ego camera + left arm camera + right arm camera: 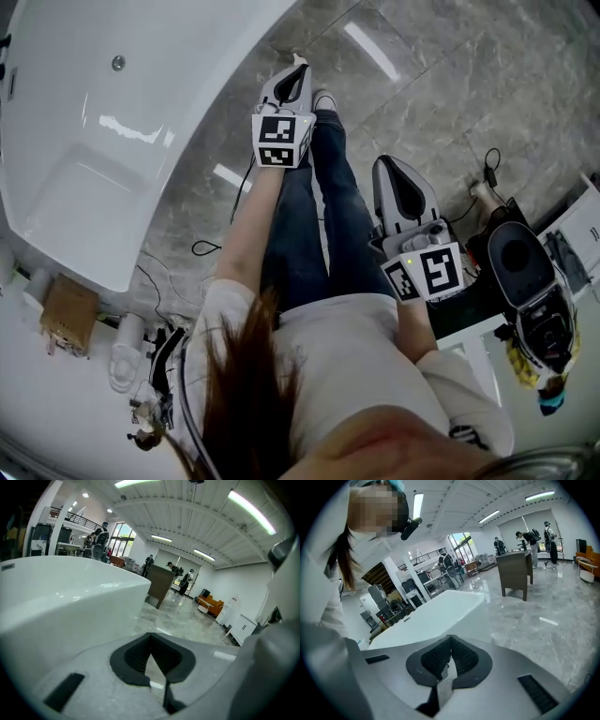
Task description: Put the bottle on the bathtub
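The person wears a white top [347,356] and dark blue jeans [328,225]. One white shoe [323,98] shows at the end of a leg. The person has long brown hair [248,394].

The left claw [298,61] is the one nearer the big white bathtub [84,169]. It has a smooth grey shell with a black middle. Its white cube [279,141] has black square marks.

The right claw [388,165], farther from the bathtub, looks the same. Its own marked cube [427,272] has a tiny green light [410,260] beside it.

Up close, the left claw's black bumpy pads [136,658] sit in grey plastic with a dark slot [65,692]. The right claw's black pads [436,660] and slot [536,693] match.
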`<action>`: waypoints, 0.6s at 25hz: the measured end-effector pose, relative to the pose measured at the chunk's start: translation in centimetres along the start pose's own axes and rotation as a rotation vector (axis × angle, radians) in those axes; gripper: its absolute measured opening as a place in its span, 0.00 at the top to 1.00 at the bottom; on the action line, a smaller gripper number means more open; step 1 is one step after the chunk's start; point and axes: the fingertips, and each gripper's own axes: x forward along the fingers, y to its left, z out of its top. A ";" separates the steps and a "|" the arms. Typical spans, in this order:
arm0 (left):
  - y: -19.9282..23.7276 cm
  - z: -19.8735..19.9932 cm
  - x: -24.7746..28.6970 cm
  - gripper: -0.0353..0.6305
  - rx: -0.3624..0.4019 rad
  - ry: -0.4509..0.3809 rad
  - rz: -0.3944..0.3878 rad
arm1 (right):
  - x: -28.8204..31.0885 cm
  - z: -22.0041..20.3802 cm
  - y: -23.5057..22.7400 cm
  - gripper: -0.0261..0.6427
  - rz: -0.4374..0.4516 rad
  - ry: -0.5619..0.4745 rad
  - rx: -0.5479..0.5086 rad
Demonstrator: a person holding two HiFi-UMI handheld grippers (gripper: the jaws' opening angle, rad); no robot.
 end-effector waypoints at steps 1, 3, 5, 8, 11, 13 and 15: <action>-0.2 0.7 -0.3 0.93 -0.001 -0.012 -0.001 | -0.4 0.1 0.1 0.94 0.004 -0.001 -0.002; -0.9 2.1 -1.0 0.93 0.003 -0.035 -0.009 | -1.0 -0.1 0.1 0.94 0.006 0.003 -0.004; -1.7 3.3 -1.5 0.93 0.018 -0.044 -0.025 | -1.6 -0.3 -0.1 0.94 0.004 0.011 -0.013; -2.4 5.1 -1.9 0.93 0.047 -0.051 -0.050 | -2.1 0.1 -0.7 0.94 -0.010 0.012 -0.033; -1.7 7.4 -2.5 0.93 0.059 -0.075 -0.044 | -2.2 1.2 -1.1 0.94 -0.037 -0.003 -0.037; -1.1 8.7 -2.8 0.93 0.060 -0.084 -0.033 | -2.1 1.8 -1.1 0.94 -0.039 -0.007 -0.038; -0.9 9.8 -3.2 0.93 0.079 -0.089 -0.024 | -2.1 2.3 -1.0 0.94 -0.031 -0.004 -0.044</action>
